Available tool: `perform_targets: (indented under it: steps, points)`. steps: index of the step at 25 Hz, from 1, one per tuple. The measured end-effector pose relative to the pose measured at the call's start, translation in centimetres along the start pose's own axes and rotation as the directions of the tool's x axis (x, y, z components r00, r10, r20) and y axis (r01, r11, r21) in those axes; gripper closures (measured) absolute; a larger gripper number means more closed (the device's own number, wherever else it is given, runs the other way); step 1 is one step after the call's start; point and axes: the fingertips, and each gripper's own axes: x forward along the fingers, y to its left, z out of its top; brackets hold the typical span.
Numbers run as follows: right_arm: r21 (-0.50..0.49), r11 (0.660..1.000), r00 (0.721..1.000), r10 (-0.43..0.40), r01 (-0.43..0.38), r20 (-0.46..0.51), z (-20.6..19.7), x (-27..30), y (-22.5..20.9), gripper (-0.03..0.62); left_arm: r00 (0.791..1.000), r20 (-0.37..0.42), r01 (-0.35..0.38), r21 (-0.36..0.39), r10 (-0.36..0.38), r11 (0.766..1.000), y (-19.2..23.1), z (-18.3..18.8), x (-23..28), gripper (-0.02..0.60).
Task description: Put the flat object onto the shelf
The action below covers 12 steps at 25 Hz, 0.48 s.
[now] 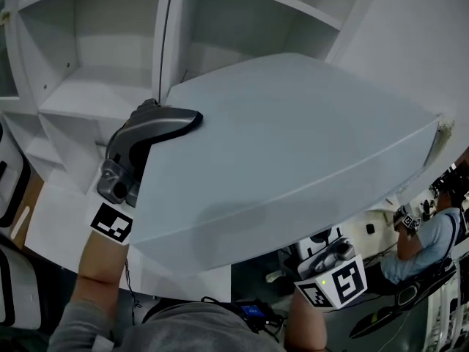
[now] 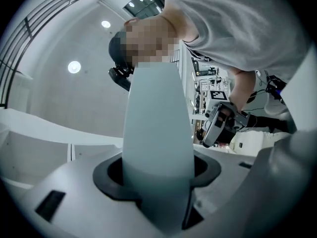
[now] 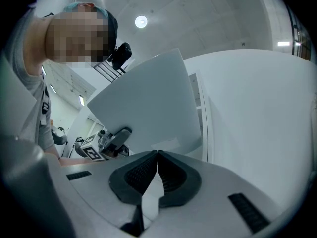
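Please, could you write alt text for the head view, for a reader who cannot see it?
A large pale panel is held tilted in front of white shelves. The left gripper clamps its left corner; the right gripper grips its near edge, bottom right.

The white shelf unit (image 1: 88, 94) stands directly ahead, with open compartments separated by upright dividers and evenly lit surfaces. The ceiling (image 2: 89, 43) is smooth and pale grey, fitted with round recessed lights (image 2: 74, 67); dark rails (image 2: 34, 24) cross it at the upper left of the left gripper view. In the head view the floor (image 1: 245, 284) is dark, and a seated person (image 1: 418, 244) in a light blue top occupies a cluttered workstation at the far right.
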Motion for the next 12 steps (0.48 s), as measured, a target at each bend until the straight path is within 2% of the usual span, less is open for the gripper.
perform_targets:
  steps: [3, 7, 12]
  points:
    - [-0.006, 1.0, 1.0, -0.004, 0.004, -0.005, 0.1, 0.0, -0.3, 0.565, 0.999, 0.01, -0.038, -0.046, 0.039, 0.998, 0.3, -1.2, -0.3, 0.319]
    - [-0.015, 1.0, 1.0, -0.001, 0.001, -0.006, 0.3, 0.4, -0.4, 0.565, 0.998, 0.039, -0.042, -0.071, 0.045, 0.997, 0.6, -2.0, 0.4, 0.318]
    - [-0.02, 1.0, 1.0, 0.018, -0.018, 0.013, 1.4, 0.7, 0.0, 0.565, 1.0, -0.012, -0.022, -0.063, 0.021, 0.998, 0.3, -4.6, 0.9, 0.313]
